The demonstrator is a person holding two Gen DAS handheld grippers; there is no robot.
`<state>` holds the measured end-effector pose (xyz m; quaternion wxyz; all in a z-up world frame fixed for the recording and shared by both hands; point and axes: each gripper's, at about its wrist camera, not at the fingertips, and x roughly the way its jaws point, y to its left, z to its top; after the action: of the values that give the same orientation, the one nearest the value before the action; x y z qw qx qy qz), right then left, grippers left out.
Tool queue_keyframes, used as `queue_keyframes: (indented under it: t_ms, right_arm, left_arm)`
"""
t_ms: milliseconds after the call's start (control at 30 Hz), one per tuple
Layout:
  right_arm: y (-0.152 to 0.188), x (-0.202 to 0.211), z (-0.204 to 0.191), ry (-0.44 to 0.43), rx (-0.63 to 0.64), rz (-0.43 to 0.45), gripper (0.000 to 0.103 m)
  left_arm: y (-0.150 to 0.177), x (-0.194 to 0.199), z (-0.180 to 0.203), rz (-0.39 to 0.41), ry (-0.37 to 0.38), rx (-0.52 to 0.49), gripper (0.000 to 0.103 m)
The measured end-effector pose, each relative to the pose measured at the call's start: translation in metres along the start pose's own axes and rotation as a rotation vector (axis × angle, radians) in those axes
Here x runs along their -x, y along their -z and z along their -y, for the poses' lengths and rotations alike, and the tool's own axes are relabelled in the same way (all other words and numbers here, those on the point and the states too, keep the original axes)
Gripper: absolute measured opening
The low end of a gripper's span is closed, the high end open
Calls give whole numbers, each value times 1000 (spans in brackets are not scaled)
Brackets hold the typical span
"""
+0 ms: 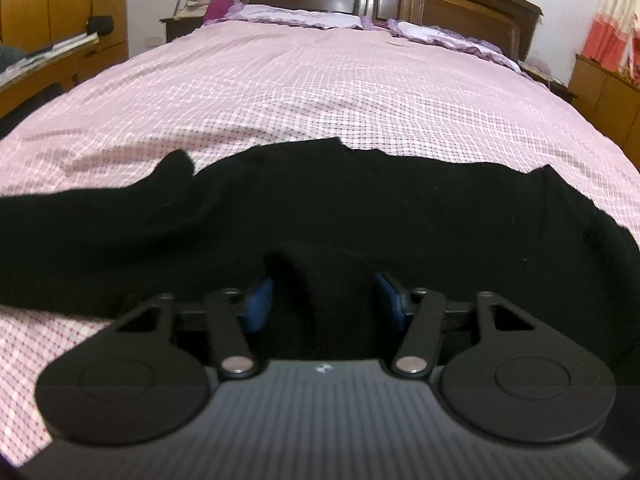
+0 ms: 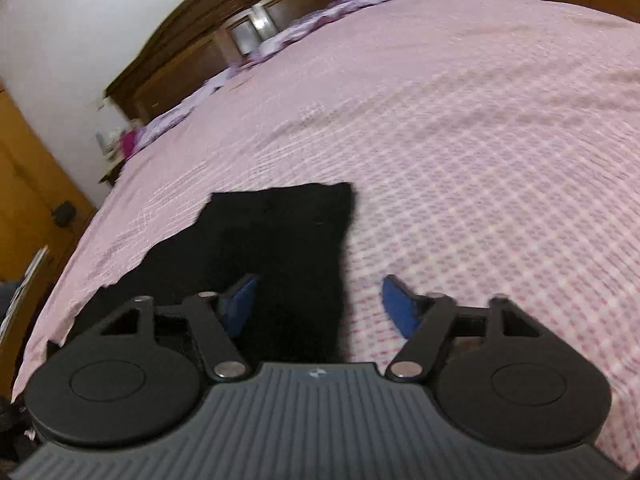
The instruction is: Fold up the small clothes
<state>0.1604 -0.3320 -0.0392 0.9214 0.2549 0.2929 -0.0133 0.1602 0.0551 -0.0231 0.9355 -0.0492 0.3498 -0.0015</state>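
Folding barely begun: black garment (image 1: pixel 320 216) lies spread at the bed's (image 1: pixel 320 92) near edge; your left gripper (image 1: pixel 320 300) gapes around a raised ridge, right gripper (image 2: pixel 320 304) wide, empty

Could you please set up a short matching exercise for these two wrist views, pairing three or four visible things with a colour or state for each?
Things:
1. garment
2. bedspread
3. left gripper
4. headboard

Descriptions:
A. dark brown wood, at the far end of the bed
B. pink with a checked pattern
C. black, spread out on the bed
D. open, blue pads either side of a raised fold of cloth

Pairs: 1-C, 2-B, 3-D, 4-A
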Motion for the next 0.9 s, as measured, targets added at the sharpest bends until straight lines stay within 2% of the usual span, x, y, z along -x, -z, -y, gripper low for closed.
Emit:
queue_keyframes:
  t_ms: [33,67,100,300,400,500,600,700,733,767,833,900]
  right_arm:
    - [0,-3,-2,-7,7,-10,39]
    - [0,-4,-4,-4,16,-17,14]
    - [-1,-5,-7,4,29,-17,7]
    - [-10,17,-17,51,121,123,5]
    - [-12,15,-21,104,185,137,4]
    - [-11,11,-18,142,206,128,4]
    - [-10,9,-14,142,177,100,6]
    - [-6,15,-18,139,182,99,7]
    - [-6,18,-21,130,192,94,9]
    - [-5,21,-24,119,200,92,14]
    - [-1,28,-31,92,213,93,27]
    - [5,36,-39,60,223,92,52]
  left_arm:
    - [-2,0,2,-4,23,-16,24]
    - [-4,1,4,-4,39,-22,22]
    - [-6,2,6,3,39,-35,21]
    - [-32,15,6,114,12,-106,20]
    - [-38,5,1,115,-46,-125,20]
    - [-37,-11,-5,81,-65,-120,21]
    - [-31,-28,-12,19,-66,-108,26]
    - [-26,-25,-18,40,-77,-95,45]
    - [-26,-22,-18,45,-84,-86,54]
    - [-26,-18,-20,47,-84,-79,57]
    - [-27,-8,-24,48,-70,-61,57]
    - [-25,2,-29,49,-53,-37,57]
